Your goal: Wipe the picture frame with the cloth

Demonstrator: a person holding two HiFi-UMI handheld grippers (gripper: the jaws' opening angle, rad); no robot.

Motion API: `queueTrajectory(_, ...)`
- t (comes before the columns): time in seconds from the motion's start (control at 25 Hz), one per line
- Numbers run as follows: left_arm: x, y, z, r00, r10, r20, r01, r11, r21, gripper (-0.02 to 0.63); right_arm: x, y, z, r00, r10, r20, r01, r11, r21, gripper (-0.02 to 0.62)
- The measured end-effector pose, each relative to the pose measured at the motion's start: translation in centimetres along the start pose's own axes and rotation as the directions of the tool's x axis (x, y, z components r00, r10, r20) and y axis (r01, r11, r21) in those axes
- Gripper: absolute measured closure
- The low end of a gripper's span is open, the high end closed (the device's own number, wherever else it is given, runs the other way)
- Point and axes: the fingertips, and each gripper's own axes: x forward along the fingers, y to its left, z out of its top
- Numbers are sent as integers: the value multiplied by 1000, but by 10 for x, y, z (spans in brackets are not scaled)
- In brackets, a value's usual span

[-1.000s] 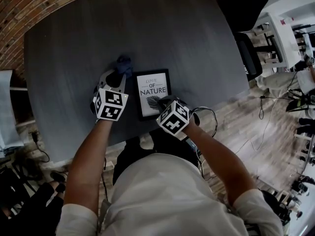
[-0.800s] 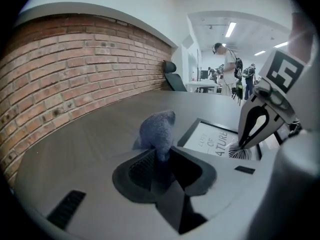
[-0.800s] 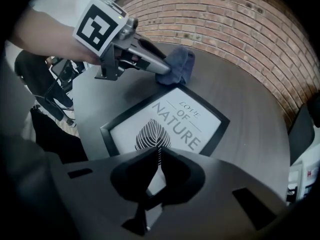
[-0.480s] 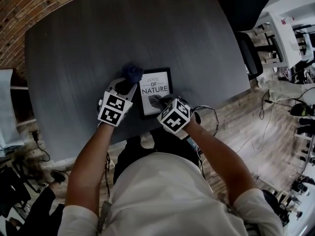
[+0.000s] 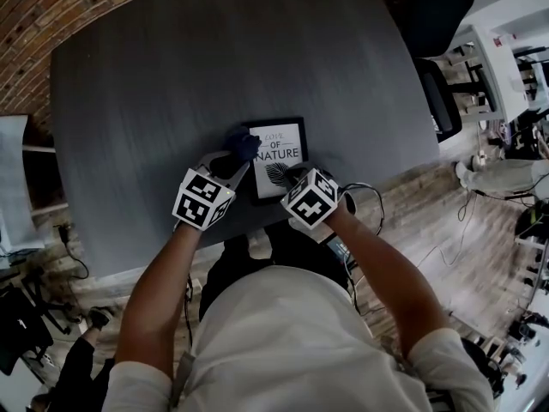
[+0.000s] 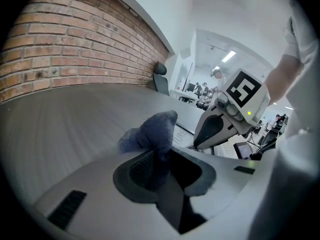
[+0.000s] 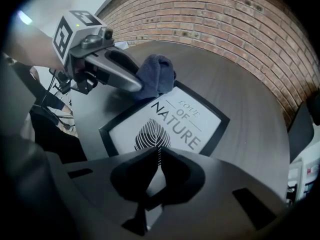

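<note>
1. Head view: left gripper [image 5: 230, 160] and right gripper [image 5: 292, 178] come together at a picture frame [image 5: 287, 144] lying flat on the dark worktop [image 5: 214, 58].
2. Left jaws pinch a blue cloth [image 5: 244, 144]. Its bunched end bulges past the jaw tips and rests on the frame corner nearest them.
3. Right jaws are pressed together and point steeply down, with their tips at the frame's near edge. The printed leaf lies just ahead of them.
4. Brick wall [image 7: 240, 29] stands beyond the worktop, far ahead of the right jaws.

My right gripper [image 5: 294, 178] covers the near corner of the picture frame [image 5: 283, 150]; the cloth [image 5: 243, 144] apparently hides its far left corner.
</note>
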Motion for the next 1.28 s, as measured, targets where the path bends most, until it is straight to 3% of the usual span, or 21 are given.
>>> queueTrajectory(0.44, -14, -31, -21, 997, -65, 30, 68, 989, -129, 518, -1, -2, -1, 1000, -16, -4, 16, 1000, 7, 568)
queueTrajectory(0.96, -27, -70, -47, 986, -163, 17, 164, 971, -176, 518, 1, -4, -1, 999, -47, -10, 47, 999, 26, 568)
queueTrajectory(1.16, -34, -90, -58, 971, -238, -8, 232, 956, -180, 518, 1, -6, -2, 998, -63, -11, 63, 997, 37, 568)
queueTrajectory(1.28, -41, -110, -67, 946, -322, -26, 312, 932, -186, 518, 1, -5, -3, 997, -76, -14, 76, 996, 41, 568)
